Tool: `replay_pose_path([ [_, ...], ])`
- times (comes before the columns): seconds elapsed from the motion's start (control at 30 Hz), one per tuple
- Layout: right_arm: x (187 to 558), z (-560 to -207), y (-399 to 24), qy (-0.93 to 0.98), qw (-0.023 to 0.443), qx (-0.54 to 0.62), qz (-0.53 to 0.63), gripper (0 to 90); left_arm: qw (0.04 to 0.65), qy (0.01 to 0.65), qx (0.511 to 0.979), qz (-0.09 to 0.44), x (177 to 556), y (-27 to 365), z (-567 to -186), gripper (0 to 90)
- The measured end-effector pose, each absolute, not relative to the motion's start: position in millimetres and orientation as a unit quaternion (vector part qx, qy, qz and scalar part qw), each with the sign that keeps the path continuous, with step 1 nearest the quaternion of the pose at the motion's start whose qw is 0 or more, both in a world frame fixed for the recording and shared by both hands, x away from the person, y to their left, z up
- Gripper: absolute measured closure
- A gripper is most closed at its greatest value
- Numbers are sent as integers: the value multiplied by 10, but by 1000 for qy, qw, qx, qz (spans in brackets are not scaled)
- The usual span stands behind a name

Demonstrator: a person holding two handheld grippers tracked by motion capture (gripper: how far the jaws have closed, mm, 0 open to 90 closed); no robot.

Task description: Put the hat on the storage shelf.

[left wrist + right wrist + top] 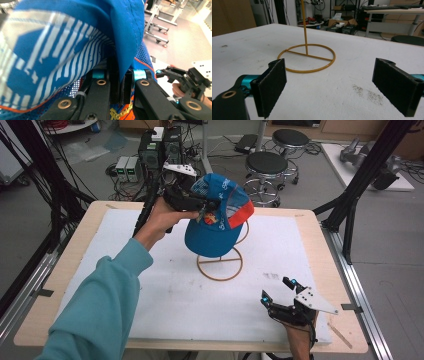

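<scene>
Your right gripper (278, 290), lower right, idles spread; left gripper (202, 212) pinches blue cap (216, 227) fabric over wire hat stand (220, 264), likely hanging it.

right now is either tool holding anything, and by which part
The left tool is shut on the blue cap, pinching the fabric at its edge, over the wire stand. The right tool is open and holds nothing.
</scene>
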State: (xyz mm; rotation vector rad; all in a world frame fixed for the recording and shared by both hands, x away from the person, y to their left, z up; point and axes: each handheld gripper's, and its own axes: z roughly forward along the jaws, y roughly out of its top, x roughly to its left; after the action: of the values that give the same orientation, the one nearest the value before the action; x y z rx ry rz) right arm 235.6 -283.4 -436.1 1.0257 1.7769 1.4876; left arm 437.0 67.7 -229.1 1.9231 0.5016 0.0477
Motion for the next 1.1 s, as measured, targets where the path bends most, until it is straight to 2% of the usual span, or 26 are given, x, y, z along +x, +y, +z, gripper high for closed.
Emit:
replay_pose_path([
  [0.33, 2356, -4362, -2836, 669, 299, 387, 560, 112, 494, 207, 844, 8, 4319, 647, -2318, 886],
  [0.53, 2352, -4356, -2840, 669, 299, 385, 561, 112, 491, 199, 848, 12, 4259, 634, -2292, 885],
  [0.77, 2345, -4355, -2839, 667, 300, 387, 562, 112, 533, 201, 822, 29, 4247, 698, -2224, 884],
  [1.1, 2357, -4365, -2834, 669, 300, 386, 559, 112, 557, 215, 801, 43, 4278, 763, -2118, 884],
])
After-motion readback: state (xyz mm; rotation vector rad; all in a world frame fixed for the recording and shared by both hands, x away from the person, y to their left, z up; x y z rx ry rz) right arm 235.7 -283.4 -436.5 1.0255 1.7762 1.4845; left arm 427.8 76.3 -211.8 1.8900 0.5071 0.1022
